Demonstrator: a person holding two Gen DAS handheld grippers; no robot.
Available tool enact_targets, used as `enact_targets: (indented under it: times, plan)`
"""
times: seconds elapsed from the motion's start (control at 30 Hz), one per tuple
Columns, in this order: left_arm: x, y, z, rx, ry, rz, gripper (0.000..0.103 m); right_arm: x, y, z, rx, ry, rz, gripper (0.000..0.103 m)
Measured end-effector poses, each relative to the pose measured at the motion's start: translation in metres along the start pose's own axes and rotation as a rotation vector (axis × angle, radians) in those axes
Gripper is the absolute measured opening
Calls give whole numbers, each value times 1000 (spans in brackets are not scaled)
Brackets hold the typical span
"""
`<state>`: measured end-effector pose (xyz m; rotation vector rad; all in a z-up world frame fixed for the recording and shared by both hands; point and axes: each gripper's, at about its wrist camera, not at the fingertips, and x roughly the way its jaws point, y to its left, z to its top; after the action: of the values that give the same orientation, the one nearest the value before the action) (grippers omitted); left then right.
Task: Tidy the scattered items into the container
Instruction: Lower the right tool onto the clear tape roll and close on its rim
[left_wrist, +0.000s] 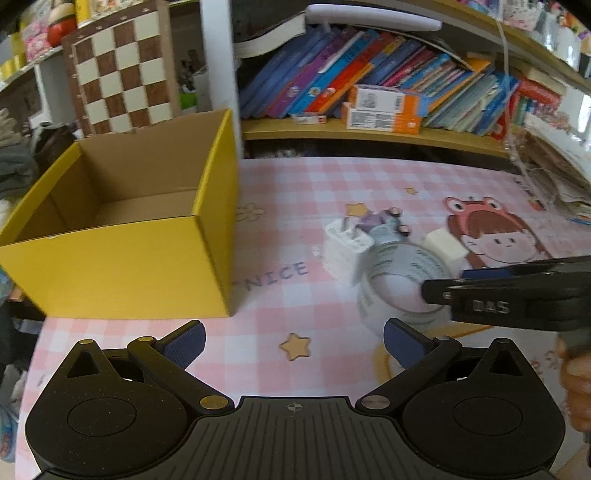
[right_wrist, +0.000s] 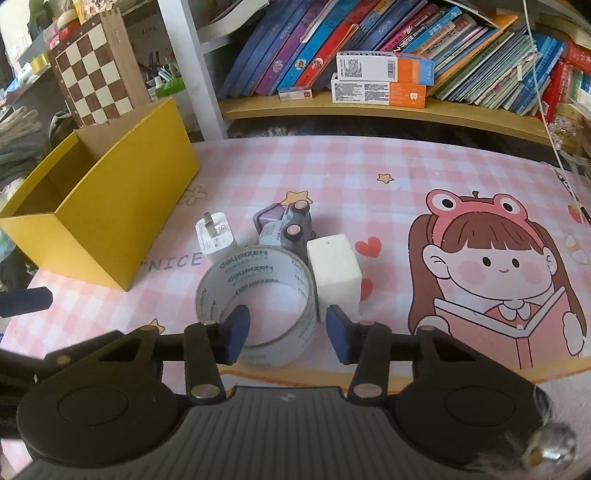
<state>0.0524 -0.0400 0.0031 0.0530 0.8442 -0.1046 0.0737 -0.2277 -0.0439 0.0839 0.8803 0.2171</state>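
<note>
An empty yellow cardboard box (left_wrist: 122, 266) stands on the left of the table; it also shows in the right wrist view (right_wrist: 122, 206). A clear tape roll (right_wrist: 258, 295) lies on its side beside a white charger plug (right_wrist: 216, 240), a white block (right_wrist: 334, 273) and a small purple toy (right_wrist: 288, 225). My right gripper (right_wrist: 286, 334) is open, its left finger inside the roll's hole and its right finger outside the rim. In the left wrist view it (left_wrist: 443, 284) reaches into the roll (left_wrist: 399, 291). My left gripper (left_wrist: 293, 339) is open and empty, above the mat.
The table carries a pink checked mat (right_wrist: 369, 177) with a cartoon girl. A bookshelf (right_wrist: 369, 107) with books and orange boxes runs along the back. A chessboard (left_wrist: 118, 77) leans behind the box. Papers pile up at the right edge (left_wrist: 554, 177).
</note>
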Motion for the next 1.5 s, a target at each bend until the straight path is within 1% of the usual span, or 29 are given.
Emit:
enact_targets:
  times: [0.2,0.27,0.5,0.57,0.7,0.83,1.13,1.17,1.23,1.33,1.5]
  plan:
    - [-1,-9,-2,31,8,5,103,8,-3,2,9,21,-7,42]
    - [-2,-10,-3,33,9,9,103,11,-6,2,22,31,4,41]
    - [-2,-11,-1,34,24,7,103,21,-14,2,73,59,31,27]
    - [0,-12,-1,37,30,3,103,22,-14,2,77,61,31,26]
    - [3,-15,1,45,29,-14,103,23,-16,2,79,68,38,20]
    - [3,-18,2,50,19,-22,103,22,-18,0,85,73,50,18]
    - [3,-19,4,41,1,-9,103,26,-14,2,47,80,48,18]
    - [2,-19,4,41,-1,-9,103,26,-14,2,49,80,49,18]
    - [2,-19,4,42,-5,-10,103,23,-16,1,55,74,49,9]
    - [1,-19,5,38,-12,-13,103,12,-22,-1,71,56,60,7]
    - [8,-22,9,26,-14,-19,102,-7,-31,-5,78,26,62,6]
